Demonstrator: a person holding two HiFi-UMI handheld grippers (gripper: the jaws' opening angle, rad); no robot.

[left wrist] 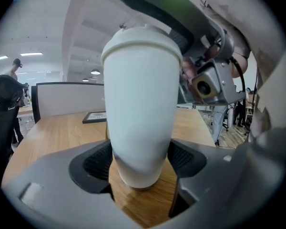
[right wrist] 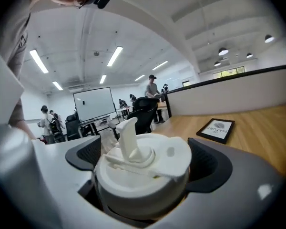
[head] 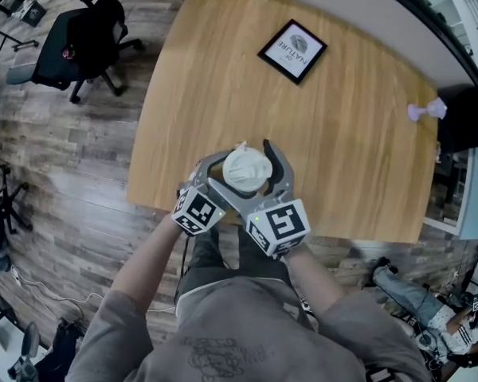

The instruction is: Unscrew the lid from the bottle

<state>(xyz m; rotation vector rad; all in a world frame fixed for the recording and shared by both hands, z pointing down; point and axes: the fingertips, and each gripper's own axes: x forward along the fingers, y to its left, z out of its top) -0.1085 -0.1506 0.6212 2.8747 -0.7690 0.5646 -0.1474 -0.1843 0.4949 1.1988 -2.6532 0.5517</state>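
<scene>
From above, the white bottle (head: 247,169) stands near the front edge of the wooden counter (head: 342,134), with both grippers around it. The left gripper (left wrist: 140,162) squeezes the bottle's lower part. The right gripper (right wrist: 145,161) sits wide around the lid (right wrist: 169,152), and its pads seem not to press it.

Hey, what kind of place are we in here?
Most likely an open-plan office or lab: a black wheeled office chair near the light wooden table, a large white board and long ceiling strip lights.
</scene>
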